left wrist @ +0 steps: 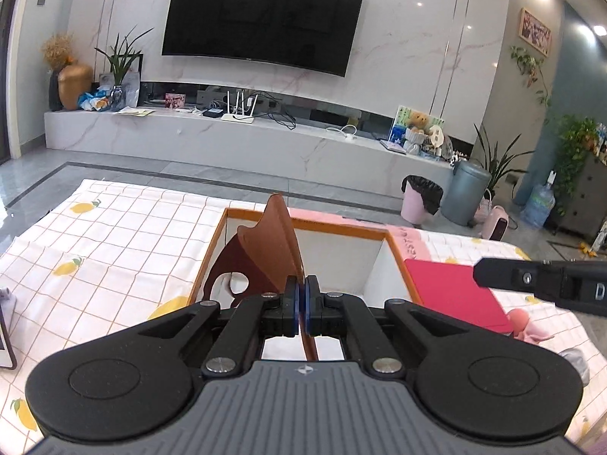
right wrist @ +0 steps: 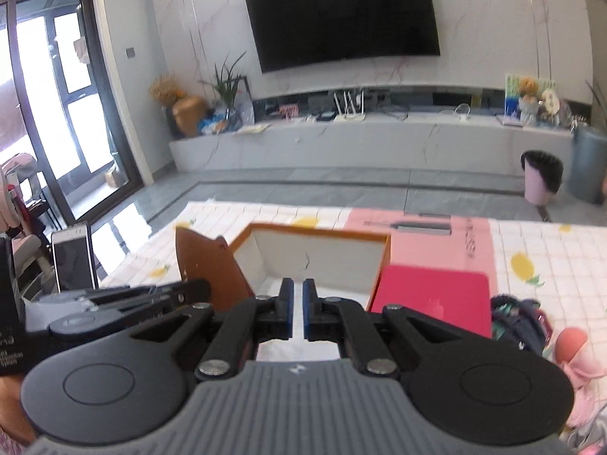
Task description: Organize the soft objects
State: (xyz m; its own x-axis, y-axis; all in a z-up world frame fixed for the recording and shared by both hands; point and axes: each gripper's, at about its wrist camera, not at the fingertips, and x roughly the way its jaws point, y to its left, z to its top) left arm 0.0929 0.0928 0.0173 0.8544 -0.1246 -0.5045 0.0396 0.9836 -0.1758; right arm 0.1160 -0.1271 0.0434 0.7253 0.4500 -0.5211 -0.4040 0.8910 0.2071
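My left gripper (left wrist: 302, 284) is shut on a stiff brown leather-like piece (left wrist: 273, 242), which stands up over the near left part of an open box with an orange rim (left wrist: 341, 227). The same brown piece (right wrist: 212, 265) shows in the right wrist view beside the box (right wrist: 322, 232), with the left gripper (right wrist: 197, 290) below it. My right gripper (right wrist: 297, 284) is shut with nothing visible between its blue pads, pointing at the box's near edge. It enters the left wrist view as the right gripper (left wrist: 481, 273) above a flat red sheet (left wrist: 455, 292).
A lemon-print checked cloth (left wrist: 125, 235) covers the table. Right of the flat red sheet (right wrist: 436, 292) lie a dark patterned pouch (right wrist: 516, 318) and a pink soft toy (right wrist: 576, 352). A phone (right wrist: 74, 261) stands at the left. Bins and a TV bench are beyond.
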